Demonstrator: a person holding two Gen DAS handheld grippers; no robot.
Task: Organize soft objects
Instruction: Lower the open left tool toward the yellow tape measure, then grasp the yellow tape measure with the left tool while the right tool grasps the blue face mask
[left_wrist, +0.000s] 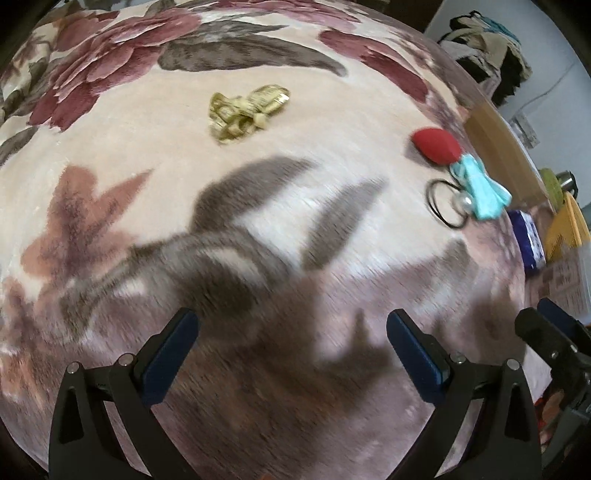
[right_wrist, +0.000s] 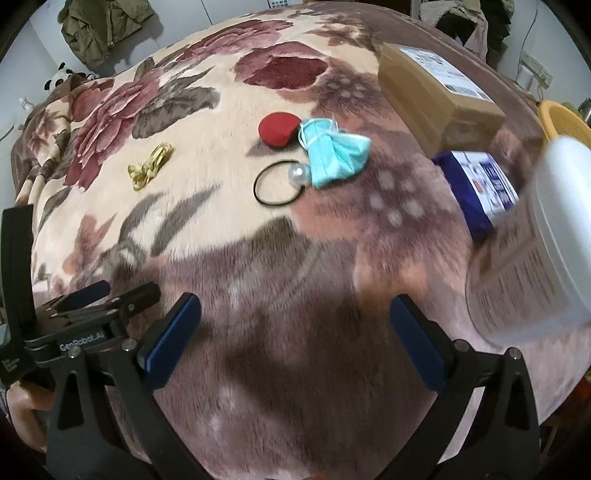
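Observation:
On the floral blanket (right_wrist: 229, 229) lie a crumpled gold ribbon (left_wrist: 245, 110) (right_wrist: 150, 166), a red sponge (left_wrist: 436, 146) (right_wrist: 279, 130), a folded teal face mask (left_wrist: 480, 190) (right_wrist: 334, 153) and a black hair tie with a pearl bead (left_wrist: 448, 203) (right_wrist: 280, 182). My left gripper (left_wrist: 291, 343) is open and empty, hovering over the blanket well short of them. My right gripper (right_wrist: 295, 332) is open and empty too, near the blanket's front. The left gripper shows in the right wrist view (right_wrist: 96, 299) at the left.
A clear plastic container with a white lid (right_wrist: 535, 236) stands at the right, close to my right gripper. A blue packet (right_wrist: 476, 184) (left_wrist: 528, 240) and a cardboard box (right_wrist: 436, 92) lie behind it. A yellow bowl (right_wrist: 561, 118) sits at the far right edge.

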